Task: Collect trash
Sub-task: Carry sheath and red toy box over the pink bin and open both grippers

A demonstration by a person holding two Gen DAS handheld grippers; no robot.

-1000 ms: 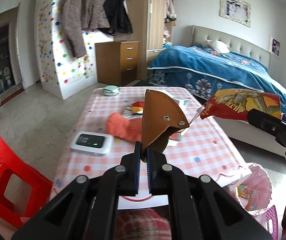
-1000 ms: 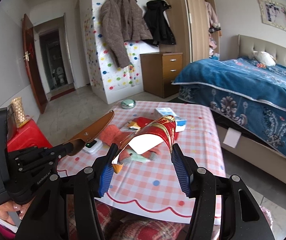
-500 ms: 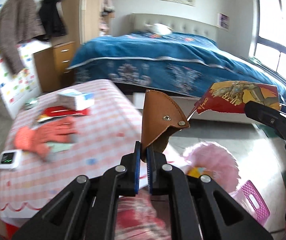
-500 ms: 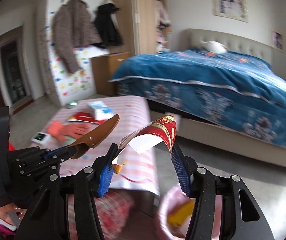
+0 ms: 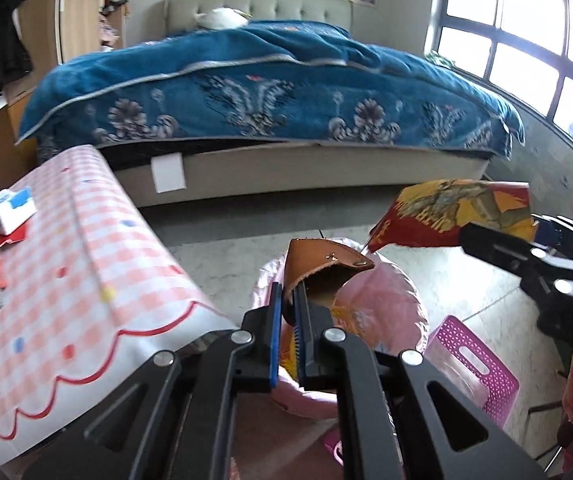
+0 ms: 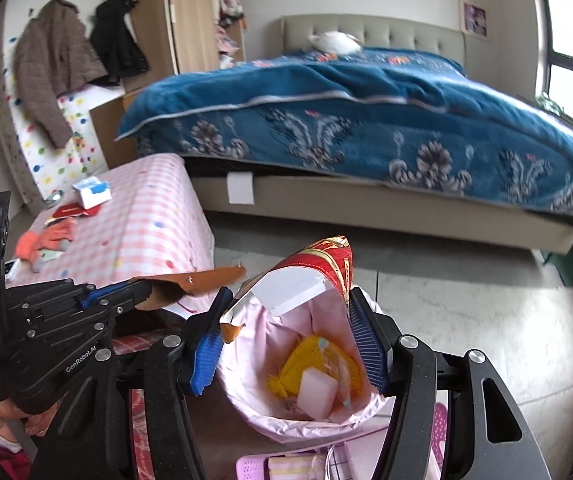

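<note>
The left gripper (image 5: 289, 305) clamps a brown leather piece (image 5: 322, 266). The right gripper (image 6: 288, 334) grips a red snack bag (image 6: 318, 276) above the pink-lined bin (image 6: 254, 344). At 6 o'clock, its pads hide the bag's lower edges; the bin's contents are blurred.

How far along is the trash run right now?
Done: the pink-lined trash bin already holds a yellow wrapper and a white block. In hand: the left claw is shut on a brown leather pouch, the right claw on a red snack bag, both above the bin, not yet released. Left: a red wrapper beside a tissue pack lies on the checked table.
</note>
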